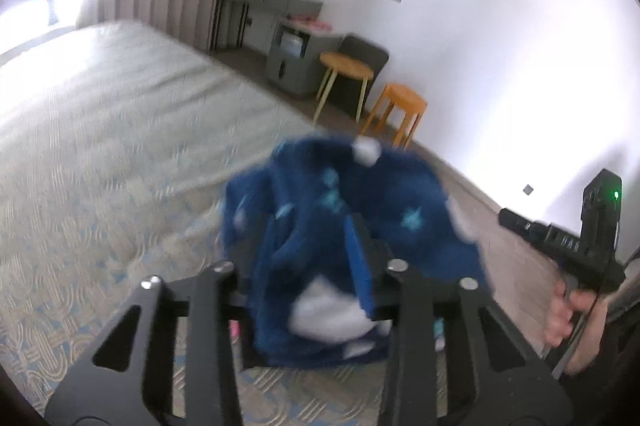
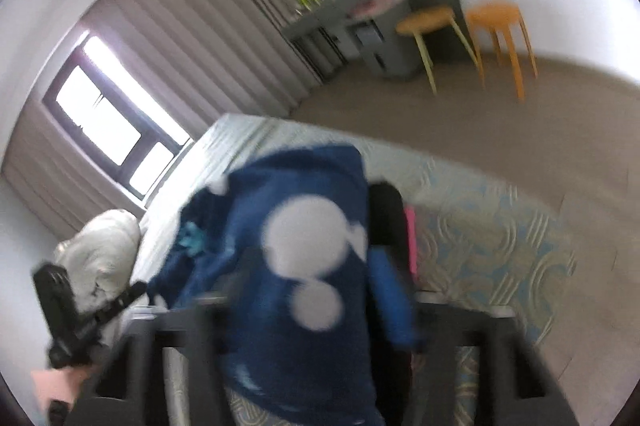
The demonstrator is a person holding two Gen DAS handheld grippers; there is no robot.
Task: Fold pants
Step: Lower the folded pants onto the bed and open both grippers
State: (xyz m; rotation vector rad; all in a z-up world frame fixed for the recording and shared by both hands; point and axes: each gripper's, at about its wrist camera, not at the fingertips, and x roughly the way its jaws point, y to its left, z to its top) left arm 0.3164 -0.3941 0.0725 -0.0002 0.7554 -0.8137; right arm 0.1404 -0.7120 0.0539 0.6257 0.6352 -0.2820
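Note:
The pants (image 1: 320, 226) are dark blue fleece with white spots and pale blue stars. They hang bunched above the bed. My left gripper (image 1: 316, 258) is shut on the pants, with cloth pinched between its blue-padded fingers (image 1: 360, 258). In the right wrist view the pants (image 2: 304, 258) drape over my right gripper (image 2: 312, 306), which is shut on them; its fingers are mostly hidden by cloth. The right gripper also shows in the left wrist view (image 1: 560, 238) at the right edge. The left gripper shows in the right wrist view (image 2: 80, 314) at lower left. Both frames are motion-blurred.
A patterned grey-blue bed (image 1: 100, 146) lies below. Black and pink cloth (image 2: 400, 234) lies on it. A white pillow (image 2: 100, 246) lies at the left. Two orange stools (image 1: 400, 110), a grey cabinet (image 1: 296, 62) and a desk (image 1: 264, 2) stand by the wall.

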